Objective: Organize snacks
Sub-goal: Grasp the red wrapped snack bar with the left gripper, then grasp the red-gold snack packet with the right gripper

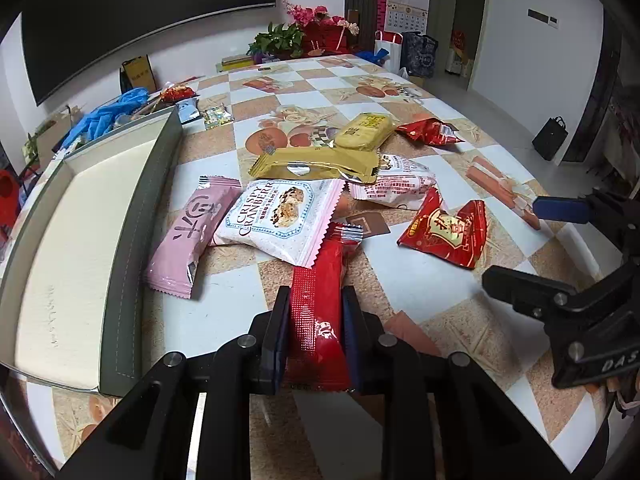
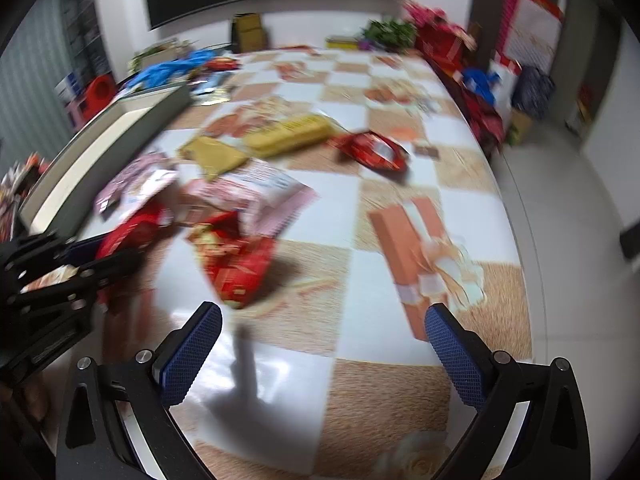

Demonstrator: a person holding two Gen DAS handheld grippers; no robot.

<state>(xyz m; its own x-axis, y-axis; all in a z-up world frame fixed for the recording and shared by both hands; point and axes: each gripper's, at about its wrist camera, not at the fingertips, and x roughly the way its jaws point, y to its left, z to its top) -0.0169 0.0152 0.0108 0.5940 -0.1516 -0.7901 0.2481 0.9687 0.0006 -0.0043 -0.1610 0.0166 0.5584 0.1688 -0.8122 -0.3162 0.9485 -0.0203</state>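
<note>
One red packet (image 1: 316,320) — near end hidden behind left gripper (image 1: 316,300)

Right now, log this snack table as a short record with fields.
left tool: shut on the long red snack packet
right tool: open, holding nothing, above the tablecloth
box: open, nothing visible inside, left of the pile
nearest loose packets: pink packet, Crispy Cranberry packet
farther back: gold packet, yellow packet

Likely a home, checkered tablecloth (image 1: 304,92), wall calendar (image 1: 406,8) (flowers (image 1: 316,16) nearby)
</note>
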